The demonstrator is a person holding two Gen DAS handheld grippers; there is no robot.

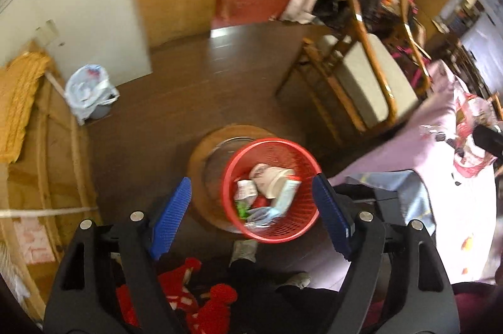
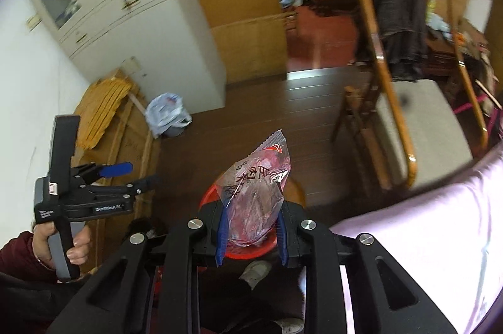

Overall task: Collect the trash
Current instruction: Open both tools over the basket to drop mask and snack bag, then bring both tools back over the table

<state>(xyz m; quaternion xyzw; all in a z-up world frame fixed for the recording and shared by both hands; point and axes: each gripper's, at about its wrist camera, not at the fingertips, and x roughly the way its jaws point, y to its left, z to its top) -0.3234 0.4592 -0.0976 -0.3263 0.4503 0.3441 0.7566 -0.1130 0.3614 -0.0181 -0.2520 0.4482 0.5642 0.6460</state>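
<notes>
Trash fills the red basket, which sits on a round wooden stool on the dark floor. The left gripper is wide open above it, holding nothing. The right gripper pinches a crinkly plastic bag over the basket. A wooden chair stands near, beside a pink bed.

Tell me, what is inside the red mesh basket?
Crumpled paper and wrappers lie in the red mesh basket: white, pale blue, green and red pieces. What lies under them is covered.
</notes>
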